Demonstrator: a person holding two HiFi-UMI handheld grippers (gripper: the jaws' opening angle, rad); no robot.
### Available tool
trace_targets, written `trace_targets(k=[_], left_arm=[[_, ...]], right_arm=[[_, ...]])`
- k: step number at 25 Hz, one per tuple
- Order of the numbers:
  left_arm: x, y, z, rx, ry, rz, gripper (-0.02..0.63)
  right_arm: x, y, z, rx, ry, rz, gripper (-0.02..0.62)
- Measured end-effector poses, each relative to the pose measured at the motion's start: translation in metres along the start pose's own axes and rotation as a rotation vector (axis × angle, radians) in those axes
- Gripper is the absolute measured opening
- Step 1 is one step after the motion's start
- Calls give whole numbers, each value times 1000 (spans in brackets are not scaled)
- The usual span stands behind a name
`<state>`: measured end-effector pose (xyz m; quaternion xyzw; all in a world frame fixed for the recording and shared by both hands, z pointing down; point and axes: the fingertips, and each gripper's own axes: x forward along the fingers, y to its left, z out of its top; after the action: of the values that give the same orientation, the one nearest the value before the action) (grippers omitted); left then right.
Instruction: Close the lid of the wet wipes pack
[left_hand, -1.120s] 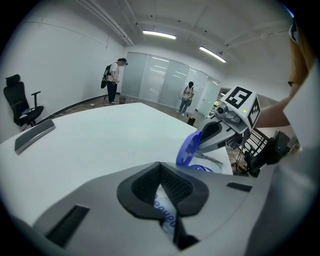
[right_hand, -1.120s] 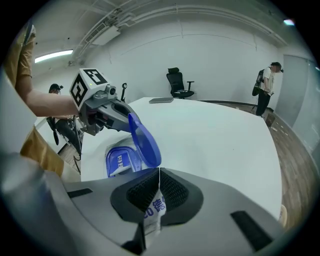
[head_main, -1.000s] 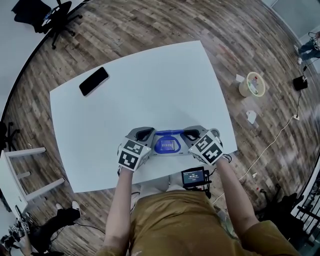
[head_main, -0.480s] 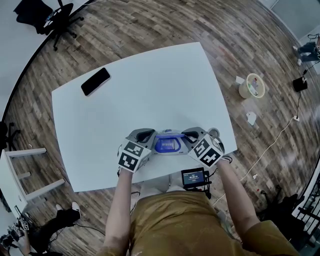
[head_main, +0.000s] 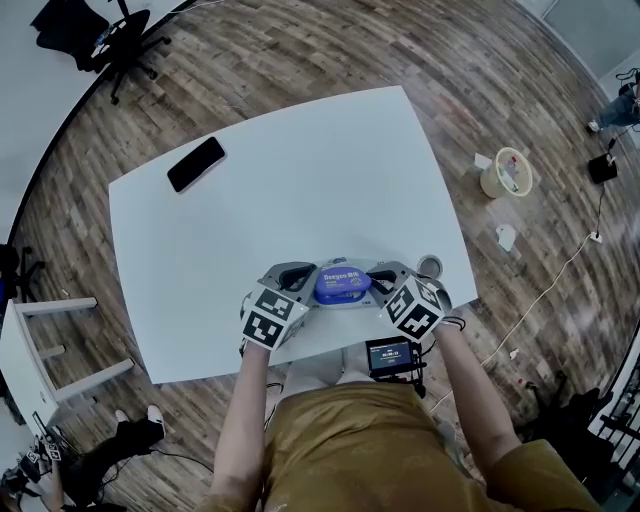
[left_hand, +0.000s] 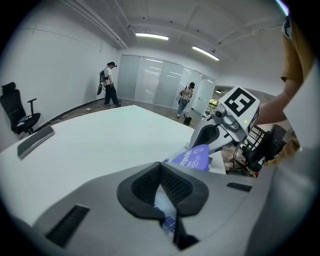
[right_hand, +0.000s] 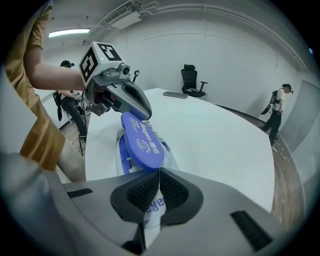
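Holdings at this moment:

- Table: white top, set on wood flooring.
- Wet wipes pack: lies at the near edge of the table, just right of centre, long axis running left to right between my two grippers.
- Lid: blue oval with white print, hinged up and tilted over the pack's opening, not shut. In the head view it shows as a blue patch on the middle of the pack. Its far end overlaps my left gripper in the right gripper view; I cannot tell whether the two touch.
- My left gripper: jaws pressed together on the left end of the pack, with white and blue film pinched between the pads.
- My right gripper: jaws likewise clamped on the right end of the pack, printed film caught between the pads.
- Phone: dark, flat on the far left part of the table, well apart from the pack.
- Small device with a lit screen: at the table's near edge, just beside my right arm.
- Office chair: black, on the floor beyond the far left corner.
- Round pale container: on the floor right of the table.
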<state>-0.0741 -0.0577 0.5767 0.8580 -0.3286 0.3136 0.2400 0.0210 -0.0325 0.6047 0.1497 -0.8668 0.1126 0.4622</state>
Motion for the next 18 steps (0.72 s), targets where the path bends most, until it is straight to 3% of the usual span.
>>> trace_targets(k=[18], left_arm=[[3,-33,-8,19,6,-53,6]], right_arm=[[0,16,-13,13,24,4,11]])
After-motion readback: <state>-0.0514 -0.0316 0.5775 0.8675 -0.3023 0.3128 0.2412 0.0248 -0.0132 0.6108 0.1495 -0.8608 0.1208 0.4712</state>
